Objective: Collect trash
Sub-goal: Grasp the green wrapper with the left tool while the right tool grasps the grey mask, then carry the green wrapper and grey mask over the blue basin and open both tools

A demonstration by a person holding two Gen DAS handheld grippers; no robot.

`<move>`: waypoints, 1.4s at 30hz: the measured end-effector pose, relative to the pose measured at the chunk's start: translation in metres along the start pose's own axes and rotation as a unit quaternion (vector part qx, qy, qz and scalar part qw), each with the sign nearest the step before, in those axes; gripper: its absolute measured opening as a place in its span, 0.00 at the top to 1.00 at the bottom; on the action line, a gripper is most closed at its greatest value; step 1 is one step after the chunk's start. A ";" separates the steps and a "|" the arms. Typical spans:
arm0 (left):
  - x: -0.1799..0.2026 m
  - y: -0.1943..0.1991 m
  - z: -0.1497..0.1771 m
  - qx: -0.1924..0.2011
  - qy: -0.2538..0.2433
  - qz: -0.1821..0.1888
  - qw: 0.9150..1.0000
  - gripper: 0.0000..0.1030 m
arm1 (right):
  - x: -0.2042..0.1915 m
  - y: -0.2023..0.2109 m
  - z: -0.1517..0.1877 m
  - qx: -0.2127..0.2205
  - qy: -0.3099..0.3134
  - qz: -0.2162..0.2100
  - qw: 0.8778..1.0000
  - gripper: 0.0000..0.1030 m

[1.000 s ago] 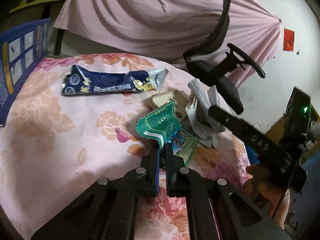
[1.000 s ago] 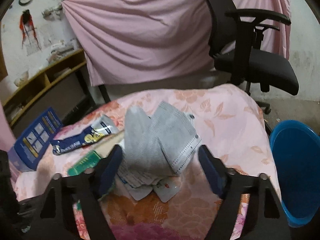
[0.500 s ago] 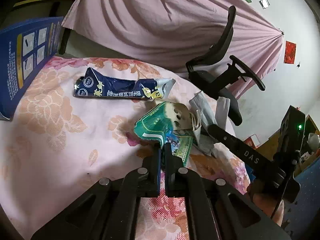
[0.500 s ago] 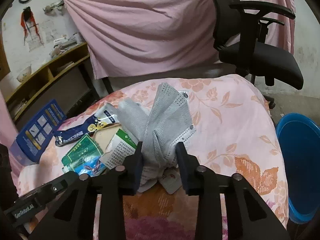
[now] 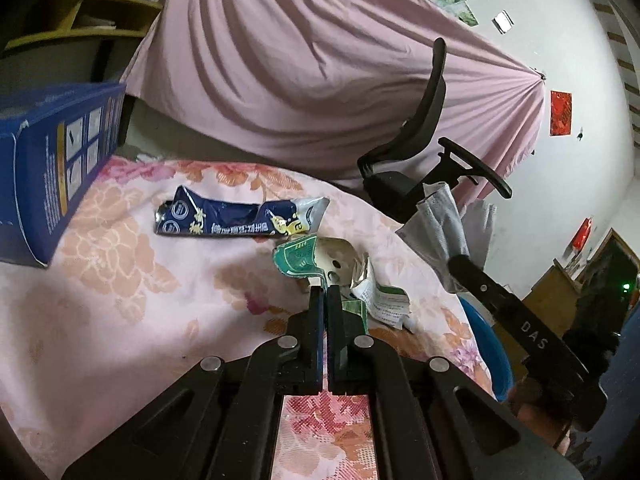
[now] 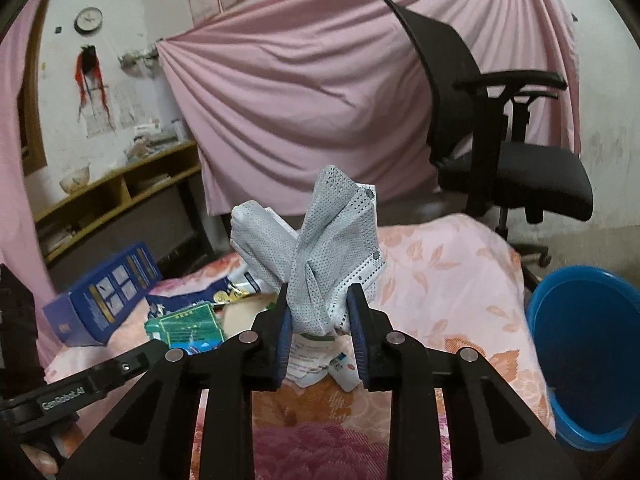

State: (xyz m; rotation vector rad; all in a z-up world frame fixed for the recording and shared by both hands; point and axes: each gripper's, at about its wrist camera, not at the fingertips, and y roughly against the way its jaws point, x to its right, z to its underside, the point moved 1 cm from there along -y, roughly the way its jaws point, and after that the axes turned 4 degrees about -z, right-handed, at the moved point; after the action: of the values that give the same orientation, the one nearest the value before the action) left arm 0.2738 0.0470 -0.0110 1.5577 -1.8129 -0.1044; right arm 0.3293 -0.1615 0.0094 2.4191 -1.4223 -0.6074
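1. Floral pink cloth (image 5: 120,300) is covering the work surface, rumpled, with trash lying on it mid-surface.
2. Left gripper (image 5: 326,292) is pinching the green wrapper (image 5: 298,258); jaws nearly closed, only a thin slit showing, wrapper edge sitting between the tips. Wrapper is curling up over a beige piece just behind it.
3. Right gripper (image 6: 320,312) is clamping the grey perforated cloth wad (image 6: 328,248), jaws partly closed around it, wad sticking upward off the surface.
4. Dark blue snack bag (image 5: 240,218) is lying flat behind the green wrapper, apart from both tools.
5. White printed paper scraps (image 6: 316,360) are lying under the right gripper.
6. Blue box (image 5: 44,168) is sitting at the far left edge of the cloth.
7. Blue bucket (image 6: 588,348) is standing beside the surface on the right.
8. Black office chair (image 6: 500,140) is standing behind the surface, against a pink drape (image 6: 300,100) hanging across the wall.
9. Wooden shelf (image 6: 120,184) is running along the left wall, clock (image 6: 89,20) hanging above.
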 end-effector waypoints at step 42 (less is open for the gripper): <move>0.241 0.022 0.009 0.232 -0.245 0.076 0.938 1.00 | 0.079 0.172 -0.019 0.276 0.001 0.141 0.951 0.76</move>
State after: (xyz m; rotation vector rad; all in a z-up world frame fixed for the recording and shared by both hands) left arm 0.2512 -0.1641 0.1063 1.8156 -2.4816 0.0154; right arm 0.2412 -0.3138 0.0834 2.5112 -2.1145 -0.1457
